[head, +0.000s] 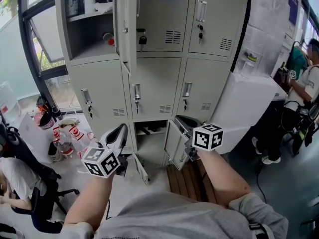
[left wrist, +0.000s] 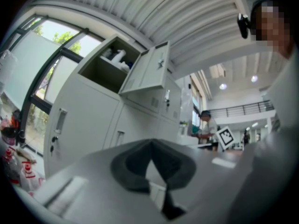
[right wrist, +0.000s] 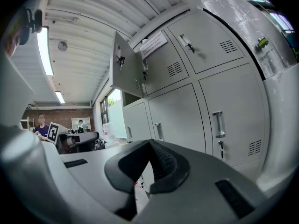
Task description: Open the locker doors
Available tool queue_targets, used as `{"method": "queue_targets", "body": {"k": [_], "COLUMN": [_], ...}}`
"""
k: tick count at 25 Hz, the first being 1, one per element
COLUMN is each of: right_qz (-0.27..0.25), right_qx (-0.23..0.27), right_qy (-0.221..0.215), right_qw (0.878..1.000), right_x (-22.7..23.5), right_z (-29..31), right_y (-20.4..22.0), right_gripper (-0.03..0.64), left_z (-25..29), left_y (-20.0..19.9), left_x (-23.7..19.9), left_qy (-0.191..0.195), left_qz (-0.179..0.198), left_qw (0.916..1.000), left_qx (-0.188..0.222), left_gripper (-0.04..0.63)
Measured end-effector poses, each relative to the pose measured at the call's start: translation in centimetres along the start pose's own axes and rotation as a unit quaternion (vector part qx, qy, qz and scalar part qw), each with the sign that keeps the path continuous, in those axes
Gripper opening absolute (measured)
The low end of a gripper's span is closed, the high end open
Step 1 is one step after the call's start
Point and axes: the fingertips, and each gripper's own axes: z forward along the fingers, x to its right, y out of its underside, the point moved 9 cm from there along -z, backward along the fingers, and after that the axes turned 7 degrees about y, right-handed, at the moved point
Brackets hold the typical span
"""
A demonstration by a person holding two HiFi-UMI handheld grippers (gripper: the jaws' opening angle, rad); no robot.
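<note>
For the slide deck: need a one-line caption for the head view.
Left gripper and right gripper, both shut and empty, low before the locker with three doors open.

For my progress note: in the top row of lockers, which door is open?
The top-left door: it stands swung outward, showing its compartment inside. The top-middle door and top-right door are flat shut.
</note>
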Motion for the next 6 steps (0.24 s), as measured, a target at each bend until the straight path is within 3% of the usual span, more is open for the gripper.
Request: {"method": "queue_targets", "body": {"k": [6], "right_qz": [-0.003], "right_qx": [-0.002], "right_qy": [-0.005], "right_qw": [1.000], "right_x": [0.52], "right_z": [0.31], "right_y": [-0.25], "right_gripper": [0.005], "left_z": [0.43], "left_y": [-0.15], "left_x": [0.13], "left_qy": [-0.003], "left_qz": [-0.002], "left_qw": [1.0000], "left_qx": [0.002], "left_gripper": [0.003]}}
